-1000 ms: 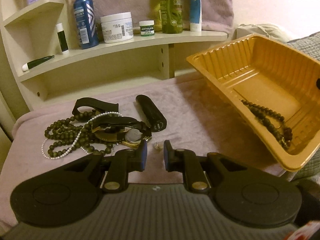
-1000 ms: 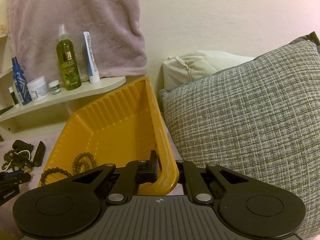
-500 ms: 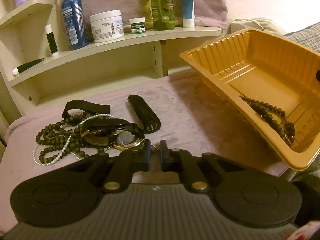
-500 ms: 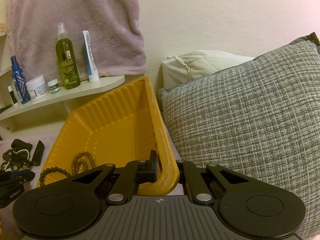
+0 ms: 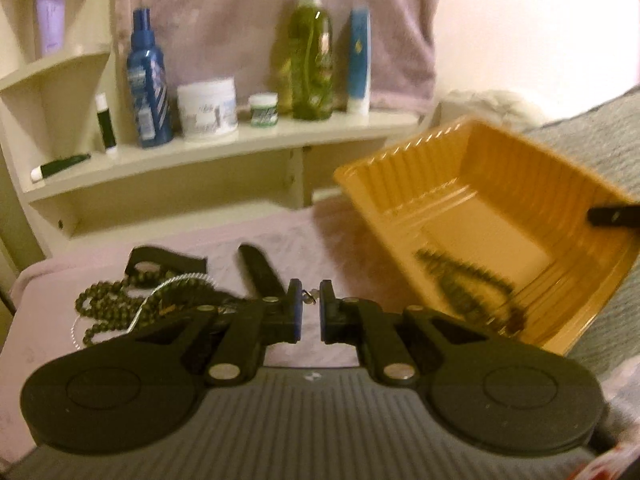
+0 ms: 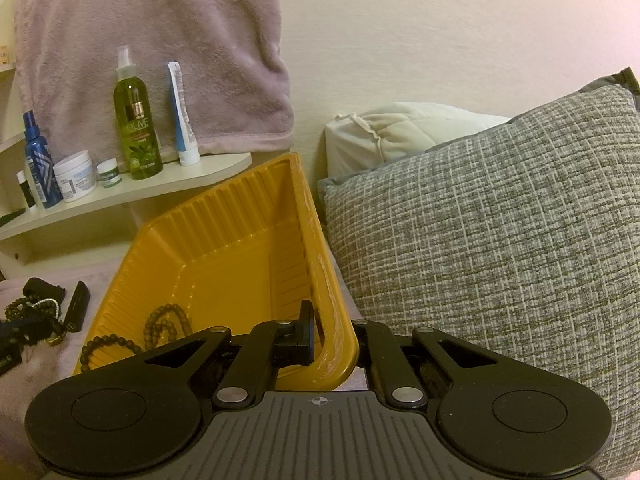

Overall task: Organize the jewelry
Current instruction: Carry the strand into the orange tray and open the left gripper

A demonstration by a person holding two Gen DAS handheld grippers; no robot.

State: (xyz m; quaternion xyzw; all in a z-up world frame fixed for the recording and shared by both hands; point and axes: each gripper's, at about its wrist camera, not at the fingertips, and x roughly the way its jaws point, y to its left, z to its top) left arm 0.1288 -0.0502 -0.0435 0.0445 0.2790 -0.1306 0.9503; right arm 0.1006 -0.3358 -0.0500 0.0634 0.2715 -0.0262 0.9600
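Metal trinket pinched in left claw — left of yellow tray.

Tray: thin moulded plastic, orange-yellow, ribbed walls, glossy; rim scuffed whitish
Beads in tray: dark, round, matt
Pile beads: same dull dark finish; pearl strand pale, blurred
Small piece between left gripper pads: looks like metal, slight glint, too small to tell more
Gripper bodies: matt black plastic, metal pivot pins, ribbed grey housing
Cover: pinkish, soft-napped cloth
Towel: plush, matt
Pillow: coarse grey woven fabric
Shelf: smooth cream board, low sheen
Bottles: shiny plastic
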